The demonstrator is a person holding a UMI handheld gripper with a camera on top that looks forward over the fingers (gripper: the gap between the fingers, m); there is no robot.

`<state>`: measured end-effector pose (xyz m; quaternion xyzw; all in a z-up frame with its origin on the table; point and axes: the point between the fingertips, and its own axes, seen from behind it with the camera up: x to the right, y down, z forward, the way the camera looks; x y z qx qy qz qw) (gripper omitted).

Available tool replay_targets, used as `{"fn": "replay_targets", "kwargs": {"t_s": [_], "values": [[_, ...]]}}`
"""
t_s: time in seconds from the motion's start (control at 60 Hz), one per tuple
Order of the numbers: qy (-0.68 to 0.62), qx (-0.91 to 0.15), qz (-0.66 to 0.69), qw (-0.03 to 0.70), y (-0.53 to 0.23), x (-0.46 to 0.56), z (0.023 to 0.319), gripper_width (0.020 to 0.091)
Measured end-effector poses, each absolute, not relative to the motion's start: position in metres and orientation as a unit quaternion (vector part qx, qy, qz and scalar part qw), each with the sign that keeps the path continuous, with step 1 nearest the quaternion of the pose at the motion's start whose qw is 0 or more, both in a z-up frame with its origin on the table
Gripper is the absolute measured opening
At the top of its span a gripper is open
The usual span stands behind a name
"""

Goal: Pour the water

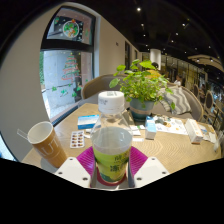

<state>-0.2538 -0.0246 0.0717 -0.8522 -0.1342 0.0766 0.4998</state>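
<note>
- Two fingers (112,172) with pink pads (88,158) close around the lower body of a clear plastic bottle (112,140); both pads look pressed against its sides, so the fingers are grasping it.
- The bottle stands upright between the fingers, with a white cap (111,101) on top and a green-and-yellow label around its lower half.
- Just off to one side of the fingers, a brown paper cup (46,143) sits on the wooden counter (170,150), tilted slightly in view, with a thin straw or stick poking out of its mouth.
- Beside the cup, nearer the bottle, lies a small white tray (77,141) with dark spots.
- Beyond the bottle, a leafy green plant (143,82) rises from a dark pot (141,105).
- Small white and blue items (152,126) are scattered near the pot on the counter.
- Farther back are a large window (66,65) and ceiling lights (176,28).
</note>
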Motion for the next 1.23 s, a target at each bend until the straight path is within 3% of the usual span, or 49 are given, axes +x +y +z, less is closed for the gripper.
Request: {"fn": "replay_targets", "kwargs": {"t_s": [0.083, 0.217, 0.25, 0.317, 0.333, 0.367, 0.483, 0.833, 0.983, 1.233], "values": [[-0.124, -0.849, 0.082, 0.508, -0.027, -0.251, 0.071, 0.0449], [-0.113, -0.853, 0.086, 0.502, -0.03, -0.249, 0.068, 0.0538], [-0.109, -0.863, 0.086, 0.486, -0.034, -0.247, 0.062, 0.0616], [-0.102, -0.876, 0.085, 0.464, -0.044, -0.244, 0.056, 0.084], [-0.1, -0.879, 0.08, 0.46, -0.047, -0.242, 0.055, 0.0865], [-0.094, -0.882, 0.067, 0.456, -0.053, -0.235, 0.058, 0.084], [-0.092, -0.888, 0.044, 0.448, -0.085, -0.225, 0.077, 0.0859], [-0.078, -0.89, 0.005, 0.449, -0.221, -0.217, 0.175, 0.0854], [-0.08, -0.884, -0.009, 0.461, -0.249, -0.211, 0.2, 0.0851], [-0.06, -0.878, -0.01, 0.474, -0.266, -0.199, 0.217, 0.0855]]}}
